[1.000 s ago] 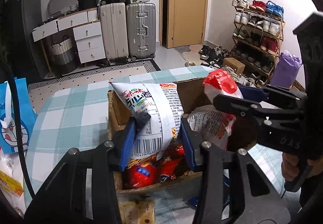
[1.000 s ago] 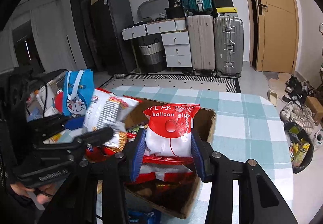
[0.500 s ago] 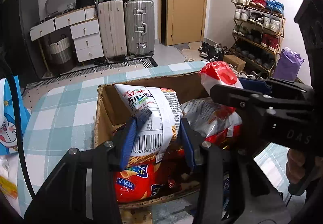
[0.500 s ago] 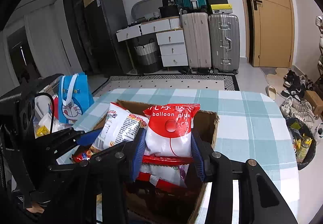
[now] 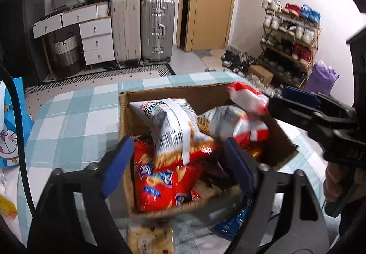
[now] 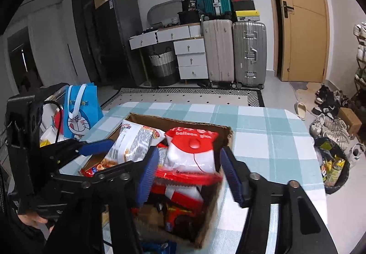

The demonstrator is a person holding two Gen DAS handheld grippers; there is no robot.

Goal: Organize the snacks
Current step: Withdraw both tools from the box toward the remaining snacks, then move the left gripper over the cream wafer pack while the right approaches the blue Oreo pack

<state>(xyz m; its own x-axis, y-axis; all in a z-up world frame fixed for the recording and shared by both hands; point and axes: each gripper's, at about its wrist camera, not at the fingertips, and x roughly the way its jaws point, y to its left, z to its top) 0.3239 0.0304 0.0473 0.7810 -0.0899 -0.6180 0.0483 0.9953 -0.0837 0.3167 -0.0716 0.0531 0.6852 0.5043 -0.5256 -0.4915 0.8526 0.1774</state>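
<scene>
A cardboard box (image 5: 160, 91) full of snack bags stands on the checked table; it also shows in the right wrist view (image 6: 219, 183). My left gripper (image 5: 176, 162) is open over the box; the white barcode snack bag (image 5: 173, 123) lies free on a red snack bag (image 5: 164, 176). My right gripper (image 6: 189, 174) is open around the red-and-white "balloon glue" bag (image 6: 192, 151), which rests in the box. The right gripper also shows in the left wrist view (image 5: 297, 98), the left one in the right wrist view (image 6: 96, 146).
A blue Doraemon bag (image 6: 80, 112) stands at the table's left edge. A biscuit pack (image 5: 151, 240) and a blue packet (image 5: 235, 219) lie on the table in front of the box. Suitcases, drawers, a door and a shoe rack stand beyond the table.
Both grippers have opened. The white barcode bag left the left gripper and settled into the box. The balloon glue bag has dropped lower between the right fingers.
</scene>
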